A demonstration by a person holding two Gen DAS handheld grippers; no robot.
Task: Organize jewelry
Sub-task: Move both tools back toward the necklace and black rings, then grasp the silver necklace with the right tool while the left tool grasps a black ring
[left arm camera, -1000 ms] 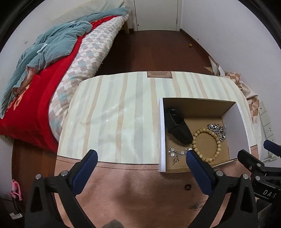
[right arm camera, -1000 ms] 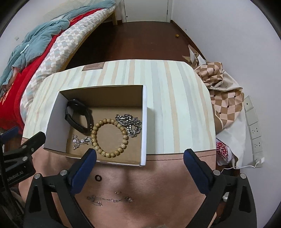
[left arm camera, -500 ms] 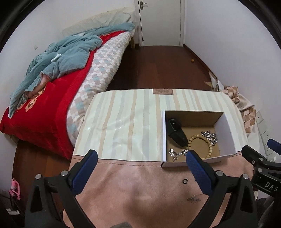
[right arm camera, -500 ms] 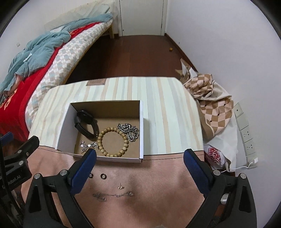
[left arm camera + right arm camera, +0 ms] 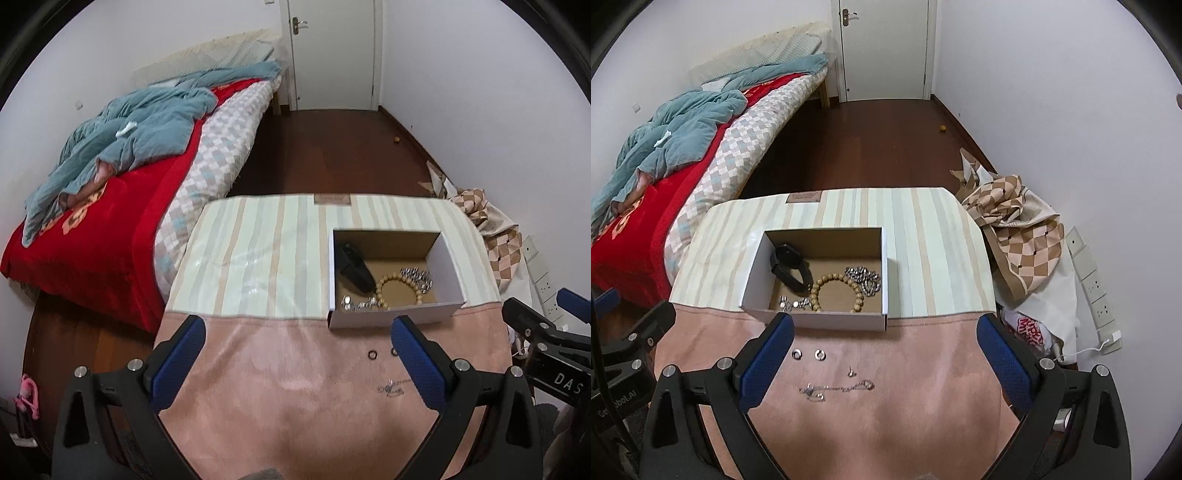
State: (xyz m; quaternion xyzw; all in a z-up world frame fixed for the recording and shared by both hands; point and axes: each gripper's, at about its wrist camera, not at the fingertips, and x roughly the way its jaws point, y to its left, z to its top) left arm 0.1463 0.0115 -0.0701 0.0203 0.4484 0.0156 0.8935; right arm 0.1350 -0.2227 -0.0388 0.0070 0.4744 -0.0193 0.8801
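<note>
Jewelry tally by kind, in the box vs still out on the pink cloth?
In box:
black band: 1
beaded bracelet: 1
silver chain bracelet: 1
silver charm piece: 1
On cloth:
rings: 2
stud earring: 1
thin chain: 1
Total: 8

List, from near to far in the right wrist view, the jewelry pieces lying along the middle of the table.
Thin chain → small stud → two rings → cardboard box holding the bead bracelet.

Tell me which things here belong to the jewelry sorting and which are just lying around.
Job: cardboard box, bead bracelet, two rings, thin chain, small stud.
Lying about: bed, checkered cloth, power strip.
</note>
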